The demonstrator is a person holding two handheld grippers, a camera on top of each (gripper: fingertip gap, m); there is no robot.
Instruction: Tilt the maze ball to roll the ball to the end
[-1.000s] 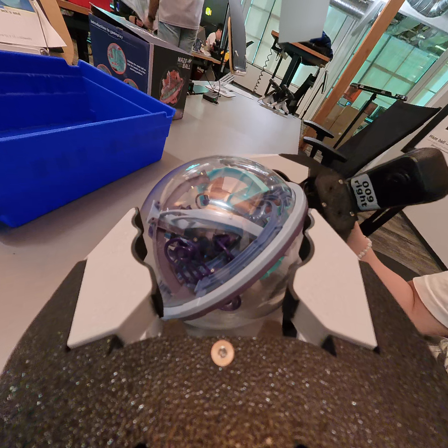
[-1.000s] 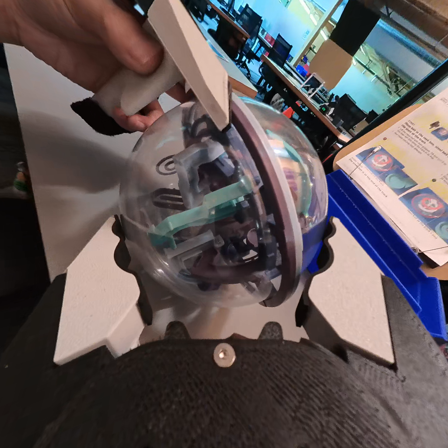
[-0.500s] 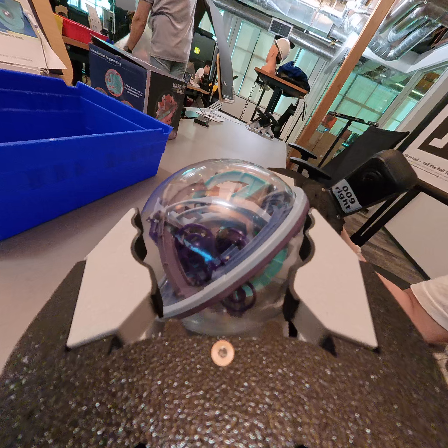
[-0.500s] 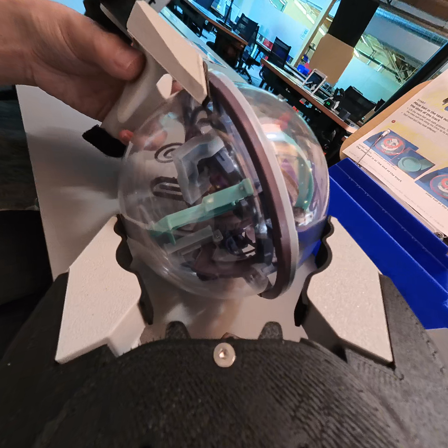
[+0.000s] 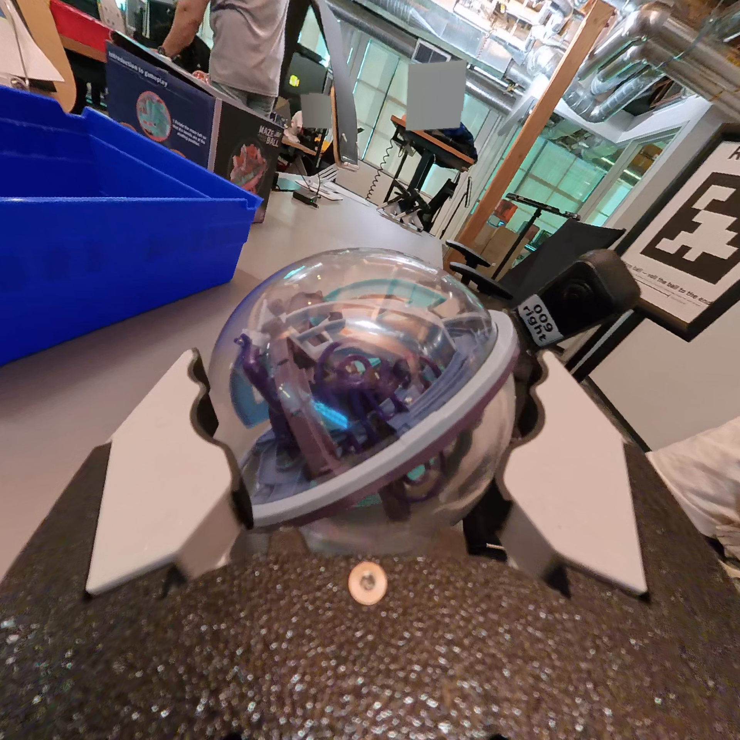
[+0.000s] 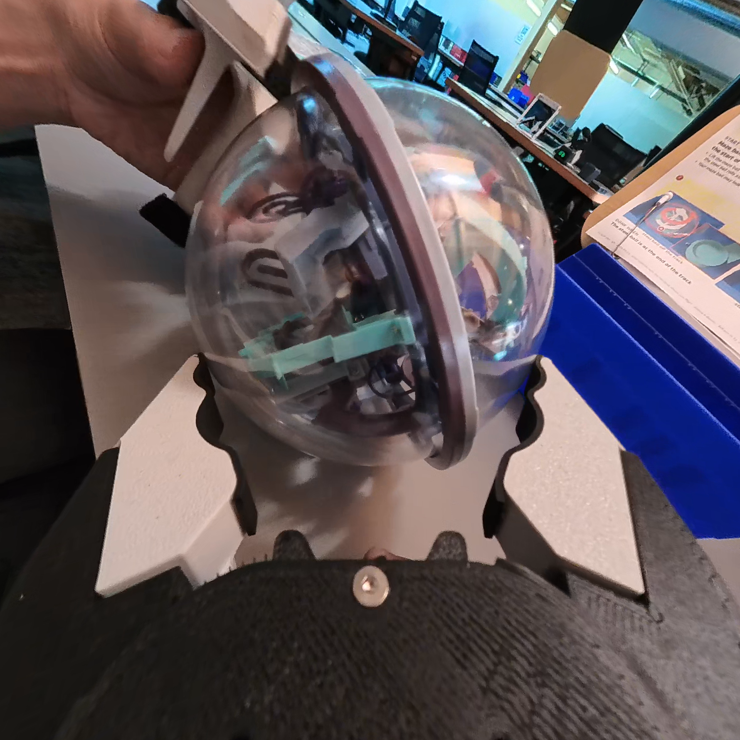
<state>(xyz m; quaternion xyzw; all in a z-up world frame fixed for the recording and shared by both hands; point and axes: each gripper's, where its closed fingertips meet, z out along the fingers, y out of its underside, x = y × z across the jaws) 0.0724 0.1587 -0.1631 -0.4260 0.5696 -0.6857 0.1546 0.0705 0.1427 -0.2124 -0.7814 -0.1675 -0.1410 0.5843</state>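
Observation:
The maze ball [image 5: 360, 380] is a clear sphere with a grey and purple rim and purple, teal and grey tracks inside. It is held above the grey table [image 5: 340, 224] by both grippers. My left gripper [image 5: 368, 360] is shut on it, with its fingers [image 5: 168, 460] against both sides. My right gripper [image 6: 368, 364] is shut on the same ball [image 6: 360, 260] near its fingertips [image 6: 560, 460]. The right gripper's body [image 5: 580, 292] shows behind the ball. A left finger [image 6: 240, 44] and a hand [image 6: 100, 72] show at the ball's top. I cannot make out the small ball inside.
A blue bin [image 5: 100, 260] stands on the table to the left, also in the right wrist view [image 6: 640, 380]. The toy's dark box [image 5: 200, 132] stands behind it. An instruction sheet [image 6: 680, 240] leans over the bin. A person [image 5: 240, 40] stands far back. A chair [image 5: 560, 248] is beyond the table edge.
The ball has turned in both grasps: in the right wrist view its rim's top swung from right to left. The left gripper's fingers stand wider apart on it.

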